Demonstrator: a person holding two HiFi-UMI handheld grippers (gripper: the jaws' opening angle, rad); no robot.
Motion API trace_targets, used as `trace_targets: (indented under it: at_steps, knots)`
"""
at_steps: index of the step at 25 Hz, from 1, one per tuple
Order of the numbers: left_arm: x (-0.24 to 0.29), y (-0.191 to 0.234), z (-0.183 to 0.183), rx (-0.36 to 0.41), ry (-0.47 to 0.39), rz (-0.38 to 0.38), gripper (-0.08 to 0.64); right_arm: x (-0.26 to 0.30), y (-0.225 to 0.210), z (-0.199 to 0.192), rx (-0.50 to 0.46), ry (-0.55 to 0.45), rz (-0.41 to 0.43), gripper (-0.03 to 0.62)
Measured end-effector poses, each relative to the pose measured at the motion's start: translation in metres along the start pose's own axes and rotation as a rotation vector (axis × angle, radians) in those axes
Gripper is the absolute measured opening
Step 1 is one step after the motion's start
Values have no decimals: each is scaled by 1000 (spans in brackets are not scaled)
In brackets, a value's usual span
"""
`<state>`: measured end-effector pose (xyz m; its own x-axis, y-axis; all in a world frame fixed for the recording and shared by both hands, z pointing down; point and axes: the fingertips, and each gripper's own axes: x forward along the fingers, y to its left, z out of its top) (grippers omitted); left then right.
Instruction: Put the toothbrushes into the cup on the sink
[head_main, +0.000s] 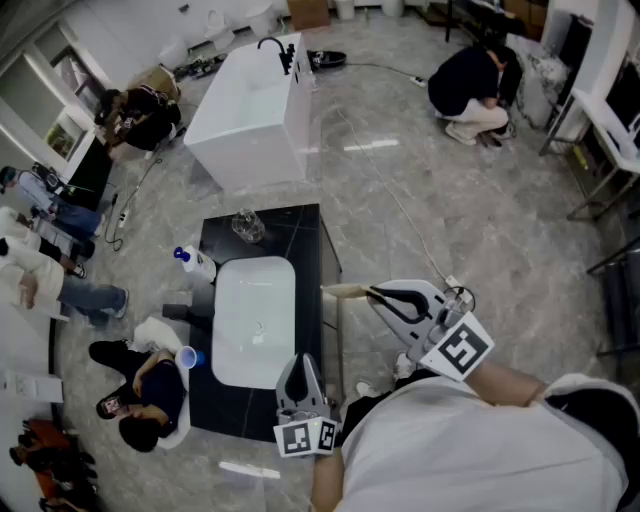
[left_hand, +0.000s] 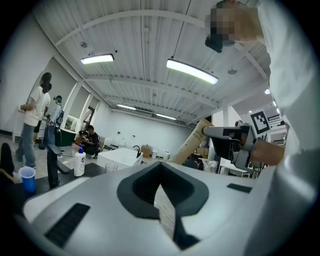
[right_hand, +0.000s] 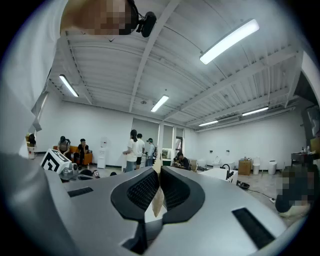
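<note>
Left tool (head_main: 298, 366): at the worktop's near right corner. Its jaws meet at the tips with nothing between them.
Right tool (head_main: 373, 293): off the worktop's right edge, above the floor. Its jaws are clamped on a toothbrush.
Toothbrush (head_main: 343, 291): a long, flat, tan piece. It sticks out of the right tool toward the worktop, and its free end reaches about the right edge. In the right gripper view it shows edge-on as a thin cream strip between the black pads.
Cup (head_main: 246, 226): clear glass, upright near the worktop's far edge, just behind the sink. It is well apart from the toothbrush.
Sink (head_main: 255, 300): a white basin set into the middle of the worktop, running from far to near.
Worktop (head_main: 303, 240): black and rectangular, standing on a grey stone-look floor.
Bottle (head_main: 197, 264): white with a blue cap, at the left edge beside the sink's far left corner.
Blue cup (head_main: 187, 357): at the left edge, nearer the near end.
</note>
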<state>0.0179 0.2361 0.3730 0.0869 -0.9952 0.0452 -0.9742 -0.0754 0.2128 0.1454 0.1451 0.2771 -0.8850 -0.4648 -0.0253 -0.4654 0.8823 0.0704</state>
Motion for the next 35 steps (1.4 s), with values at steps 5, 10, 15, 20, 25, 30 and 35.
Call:
trace_targets:
  at_steps: [5,10,15,20,25,30,35]
  knots:
    - [-4,1,3,6,-9,13,3,-3,4,0,2,2,14,41]
    - [-8,5,2,0,-12,19,3,-1,8,2,3,-9,19,40]
    - [-11,8,1,1,-14,25,3,0,13,4,-2,-24,29,41]
    - [-15,9,-2,-2,-8,36,3,4,18,5,7,-21,62,41]
    - [-16,9,-3,-6,-12,41,3,3,25,-1,-7,-3,91,41]
    - [-13,8,-5,-7,-13,38,3,3,24,0,-1,-11,92,41]
    - [-10,4,-3,-3,-15,28,3,1,20,0,-7,-12,87,41]
